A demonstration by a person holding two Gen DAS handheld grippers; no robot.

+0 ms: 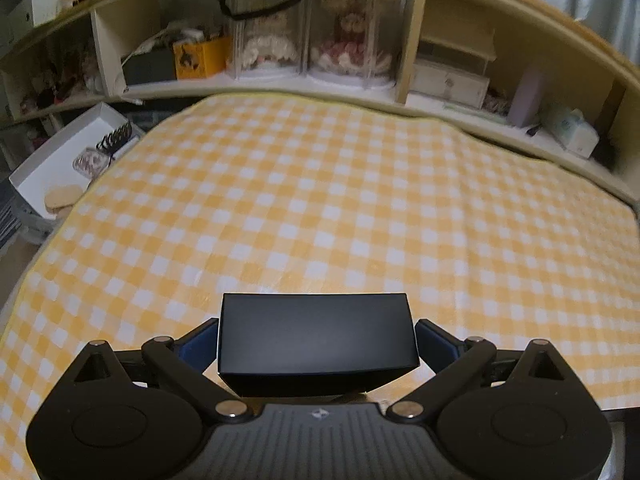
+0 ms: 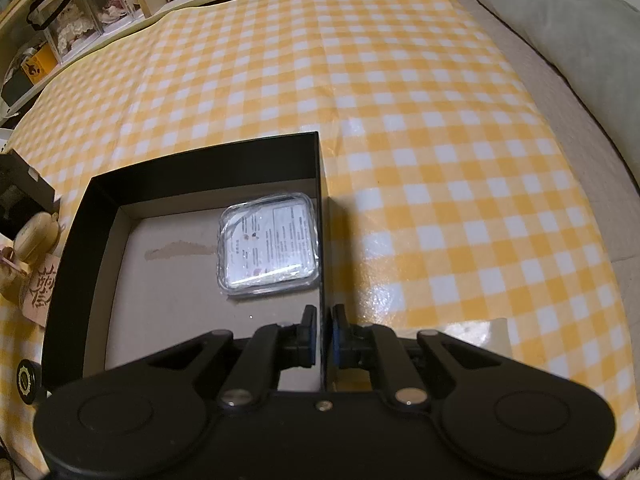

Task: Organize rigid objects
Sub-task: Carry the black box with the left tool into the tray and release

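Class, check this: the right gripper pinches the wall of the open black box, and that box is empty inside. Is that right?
One thing is wrong: the open black box is not empty. The right wrist view shows a clear plastic packet lying inside. The right gripper does pinch its wall.

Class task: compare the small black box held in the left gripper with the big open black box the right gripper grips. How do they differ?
The small black box is closed, while the big open black box has no lid and holds a clear-wrapped packet. The left gripper spans the small box's whole width; the right gripper pinches only the big box's thin right wall. Both are black, rigid and rectangular.
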